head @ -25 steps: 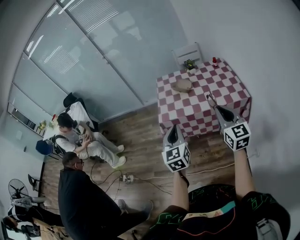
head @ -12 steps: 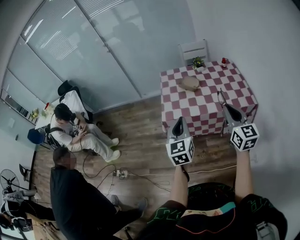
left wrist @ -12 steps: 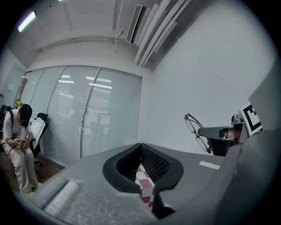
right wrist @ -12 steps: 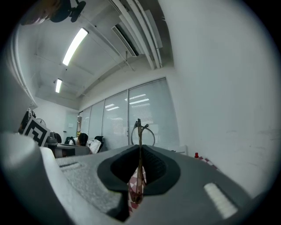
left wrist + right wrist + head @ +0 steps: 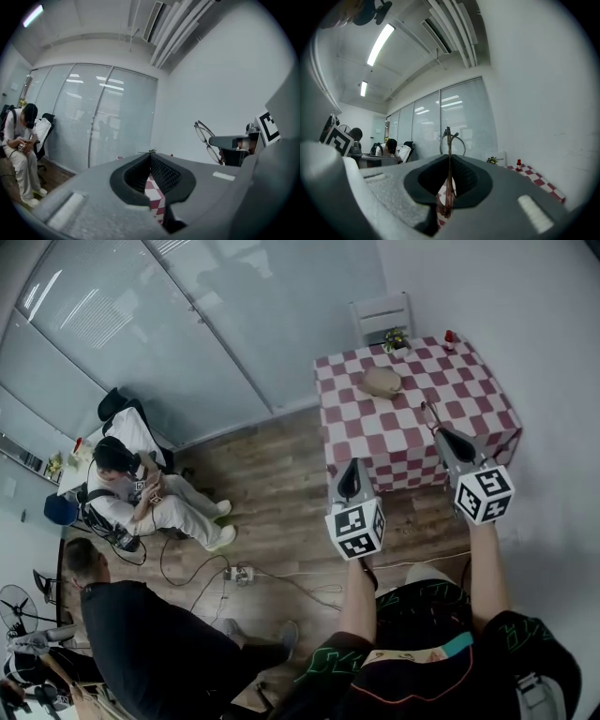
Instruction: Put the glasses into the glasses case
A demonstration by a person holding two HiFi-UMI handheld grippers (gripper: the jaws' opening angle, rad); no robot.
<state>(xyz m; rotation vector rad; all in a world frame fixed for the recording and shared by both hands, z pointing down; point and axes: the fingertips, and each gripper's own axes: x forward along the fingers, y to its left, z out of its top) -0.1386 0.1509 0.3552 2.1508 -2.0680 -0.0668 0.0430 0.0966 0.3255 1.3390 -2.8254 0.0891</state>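
Observation:
A tan glasses case (image 5: pixel 382 381) lies on the red-and-white checkered table (image 5: pixel 469 399) at the top right of the head view. My right gripper (image 5: pixel 437 434) is shut on the thin-framed glasses (image 5: pixel 427 418) and holds them level over the table's near right part. In the right gripper view the glasses (image 5: pixel 449 140) stand edge-on between the closed jaws. My left gripper (image 5: pixel 350 470) hangs just short of the table's near edge, shut with nothing in it. In the left gripper view the glasses (image 5: pixel 205 136) show at the right, and the left gripper's (image 5: pixel 150 153) jaws meet at the tip.
A small plant (image 5: pixel 395 337) and a red bottle (image 5: pixel 449 336) stand at the table's far edge, with a white chair (image 5: pixel 380 313) behind. A seated person (image 5: pixel 141 498) and a standing person (image 5: pixel 141 634) are at the left. Cables and a power strip (image 5: pixel 239 573) lie on the wooden floor.
Both grippers have moved forward toward the table. The right one, still holding the glasses, now reaches over the cloth.

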